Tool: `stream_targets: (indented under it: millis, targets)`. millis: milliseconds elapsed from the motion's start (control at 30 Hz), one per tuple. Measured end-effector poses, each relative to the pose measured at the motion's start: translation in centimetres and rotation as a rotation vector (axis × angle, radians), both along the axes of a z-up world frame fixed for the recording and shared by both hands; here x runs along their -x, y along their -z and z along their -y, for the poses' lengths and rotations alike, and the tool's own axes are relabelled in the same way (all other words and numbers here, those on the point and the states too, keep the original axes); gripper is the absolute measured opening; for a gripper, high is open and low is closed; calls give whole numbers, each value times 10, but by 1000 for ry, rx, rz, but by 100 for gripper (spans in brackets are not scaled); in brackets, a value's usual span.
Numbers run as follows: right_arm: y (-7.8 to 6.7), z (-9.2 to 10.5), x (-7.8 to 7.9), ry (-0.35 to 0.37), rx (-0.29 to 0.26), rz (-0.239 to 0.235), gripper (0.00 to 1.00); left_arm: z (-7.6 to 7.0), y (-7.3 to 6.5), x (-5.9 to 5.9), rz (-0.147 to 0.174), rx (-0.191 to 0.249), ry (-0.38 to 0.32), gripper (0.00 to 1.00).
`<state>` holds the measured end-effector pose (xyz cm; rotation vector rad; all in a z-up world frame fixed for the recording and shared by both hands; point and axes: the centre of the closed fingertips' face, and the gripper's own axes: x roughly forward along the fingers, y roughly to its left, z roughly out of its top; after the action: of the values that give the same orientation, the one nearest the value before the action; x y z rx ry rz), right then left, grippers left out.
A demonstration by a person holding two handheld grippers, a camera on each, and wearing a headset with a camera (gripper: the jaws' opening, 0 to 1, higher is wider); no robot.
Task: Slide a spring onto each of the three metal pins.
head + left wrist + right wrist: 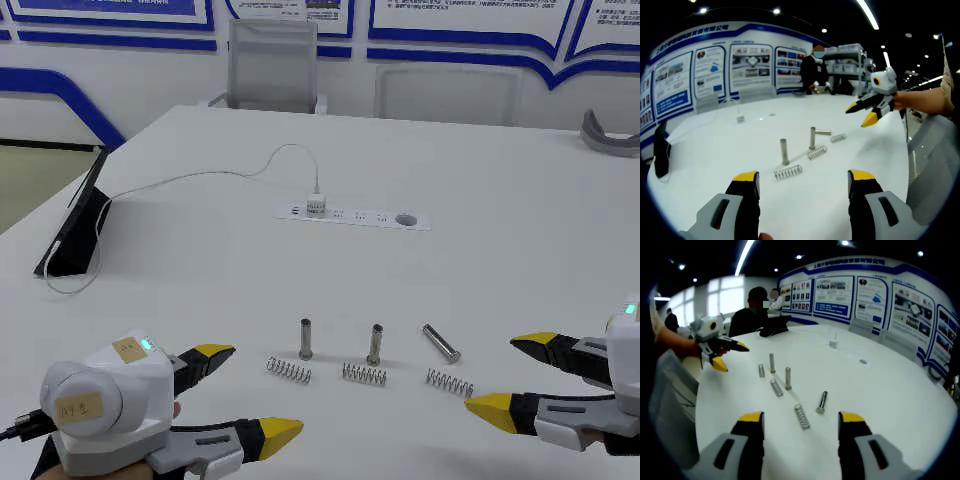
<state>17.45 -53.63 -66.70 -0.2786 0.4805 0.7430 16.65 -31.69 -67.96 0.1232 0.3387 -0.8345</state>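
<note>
A broad white round table (pixel 480 170) carries everything. Near its front edge the left gripper (pixel 248 392), white-bodied with yellow-tipped black jaws, hovers with its jaws spread wide and nothing between them. The matching right gripper (pixel 512 374) hangs opposite, likewise parted and empty. A black flat screen (pixel 75 225) leans at the table's far left edge. A thin white cable (pixel 200 177) runs from it to a long white socket strip (pixel 352 215) set in the tabletop. Between the grippers is a row of short grey metal pins: the left pin (pixel 305 338) and middle pin (pixel 375 344) stand upright, and the right pin (pixel 440 343) lies on its side. Small coiled wire springs lie flat just in front of them, none on a pin: the left spring (pixel 288 369), middle spring (pixel 364 374) and right spring (pixel 449 382).
</note>
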Motion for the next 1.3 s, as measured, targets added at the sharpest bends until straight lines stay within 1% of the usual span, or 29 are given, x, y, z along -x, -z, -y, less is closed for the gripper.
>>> stream_targets:
  millis: [233,500,733,867,933,1100,1200,1300]
  targets:
    - [-1,-2,-8,9,9,-19,55,0,-1,-1,-1,4,-2,73]
    - [-1,-5,-20,20,30,-44,48,0,-2,-2,1,5,-1,72]
    - [5,-9,-36,28,56,-71,43,1,-2,-2,-2,5,1,72]
    - [12,-11,-45,28,79,-88,38,1,-3,-3,-3,3,0,72]
    - [13,-13,-48,31,85,-93,37,1,-2,-3,-4,2,-1,72]
    - [18,-9,-62,57,107,-109,32,1,-3,-3,-5,-2,-2,72]
    - [20,-10,-69,73,101,-119,31,1,-3,-3,-5,-2,-2,72]
    - [22,-11,-75,78,108,-129,29,1,-3,-3,-5,-4,-1,72]
